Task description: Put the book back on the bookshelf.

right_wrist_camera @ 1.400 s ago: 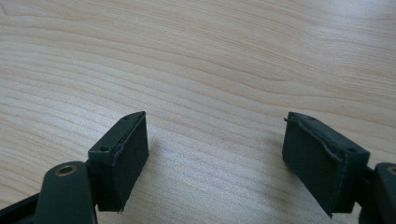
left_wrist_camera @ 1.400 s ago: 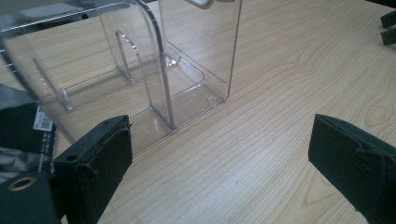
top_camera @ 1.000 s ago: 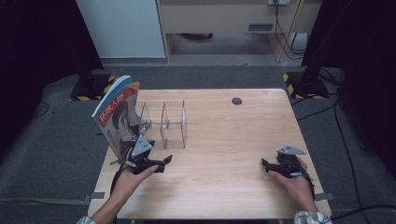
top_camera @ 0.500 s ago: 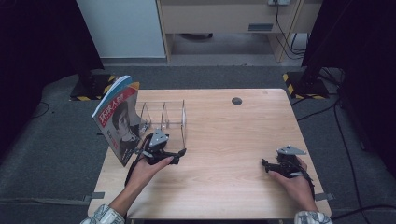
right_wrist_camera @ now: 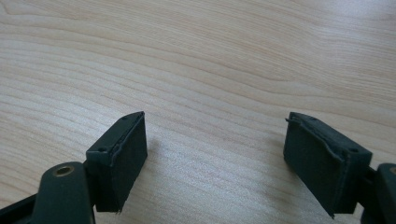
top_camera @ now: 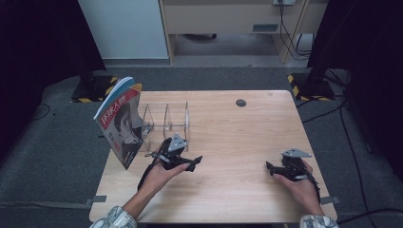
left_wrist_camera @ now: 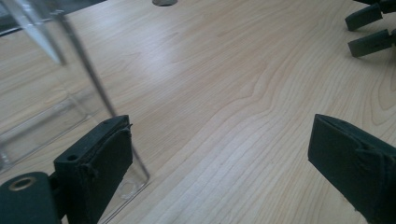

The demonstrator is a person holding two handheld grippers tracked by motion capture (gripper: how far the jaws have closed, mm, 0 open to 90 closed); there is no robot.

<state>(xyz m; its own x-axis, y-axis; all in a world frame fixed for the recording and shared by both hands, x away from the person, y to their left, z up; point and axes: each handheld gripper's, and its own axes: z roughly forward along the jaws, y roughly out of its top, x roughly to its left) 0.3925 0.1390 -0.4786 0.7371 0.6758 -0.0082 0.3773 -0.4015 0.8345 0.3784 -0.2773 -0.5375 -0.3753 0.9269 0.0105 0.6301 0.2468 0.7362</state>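
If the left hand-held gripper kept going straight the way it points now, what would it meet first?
Probably bare table, then the right hand-held gripper far across. The clear rack sits beside its left jaw, off the line. Depth is hard to judge.

My left gripper (top_camera: 194,163) sits low in my left hand (top_camera: 159,175), forearm angled in from the bottom, jaws spread wide with nothing between them. My right gripper (top_camera: 269,168) rests in my right hand (top_camera: 299,183) near the right side, pointing left toward the other, jaws likewise wide apart; it seems to hover just off the surface.
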